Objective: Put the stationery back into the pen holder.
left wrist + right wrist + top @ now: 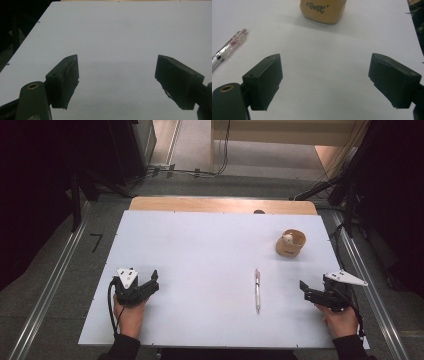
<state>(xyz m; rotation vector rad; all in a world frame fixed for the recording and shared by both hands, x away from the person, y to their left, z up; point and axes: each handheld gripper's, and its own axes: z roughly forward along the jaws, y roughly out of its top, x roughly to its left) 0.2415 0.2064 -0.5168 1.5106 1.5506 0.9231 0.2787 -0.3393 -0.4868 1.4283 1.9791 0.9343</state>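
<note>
A clear pen (257, 290) with a pink and white barrel lies lengthwise on the white tabletop (200, 245), right of centre. A tan cup (290, 243) with dark lettering stands at the back right with a small white thing inside. At the front left, my left gripper (153, 281) is open over bare board, and its own view shows the jaws of this gripper (116, 62) wide apart with nothing between them. My right gripper (304, 290) is open at the front right, right of the pen. In the right gripper view the open gripper (325, 60) faces the cup (323, 10), with the pen (229, 46) at its left.
A strip of wooden table (222, 205) shows behind the white board. Metal rails (55, 280) run along the floor on both sides. Cables (190, 170) and dark stands (345, 190) sit beyond the far edge.
</note>
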